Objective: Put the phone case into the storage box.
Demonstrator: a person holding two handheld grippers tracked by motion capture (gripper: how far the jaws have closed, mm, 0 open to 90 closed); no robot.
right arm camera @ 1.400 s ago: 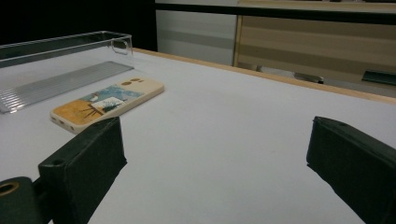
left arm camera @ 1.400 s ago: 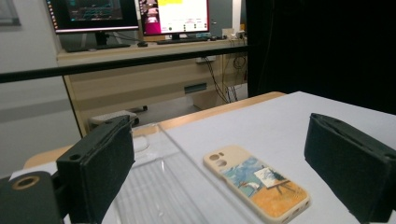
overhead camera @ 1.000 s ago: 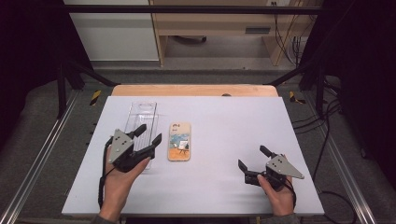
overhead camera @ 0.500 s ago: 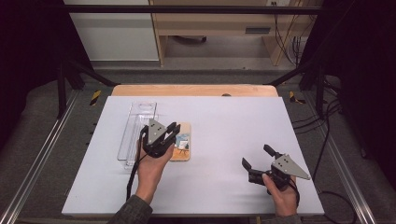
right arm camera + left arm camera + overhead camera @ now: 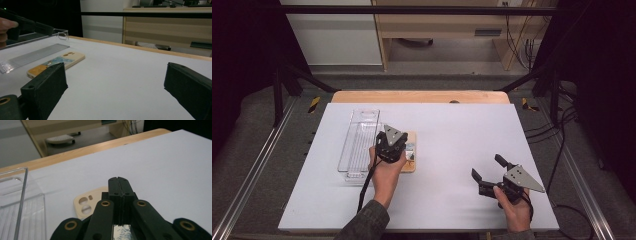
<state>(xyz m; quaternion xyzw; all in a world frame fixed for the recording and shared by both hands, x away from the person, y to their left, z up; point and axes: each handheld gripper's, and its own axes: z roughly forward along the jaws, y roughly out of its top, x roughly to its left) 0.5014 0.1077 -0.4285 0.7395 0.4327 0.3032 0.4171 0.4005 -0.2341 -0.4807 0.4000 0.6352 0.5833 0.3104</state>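
A cream phone case (image 5: 412,154) with a printed picture lies flat on the white table (image 5: 462,125), right of a clear plastic tray (image 5: 358,142). My left gripper (image 5: 393,146) hovers low over the case. Its jaws have just been closing and now stand pressed together with nothing showing between them. In the left gripper view the shut tips (image 5: 119,182) sit just above the case's camera cut-out end (image 5: 86,204). My right gripper (image 5: 487,166) rests open at the front right, well clear of the case (image 5: 57,62), with nothing between its fingers (image 5: 47,85).
The clear tray (image 5: 15,202) has a ribbed floor and stands left of the case. A wooden strip (image 5: 419,96) edges the table's far side. Metal rails (image 5: 252,170) run along both sides. Shelving stands beyond the table.
My left hand has moved right, from beside the tray's front end to over the phone case, and sunk a little. Its jaws went from open to shut. The right gripper has stayed put.
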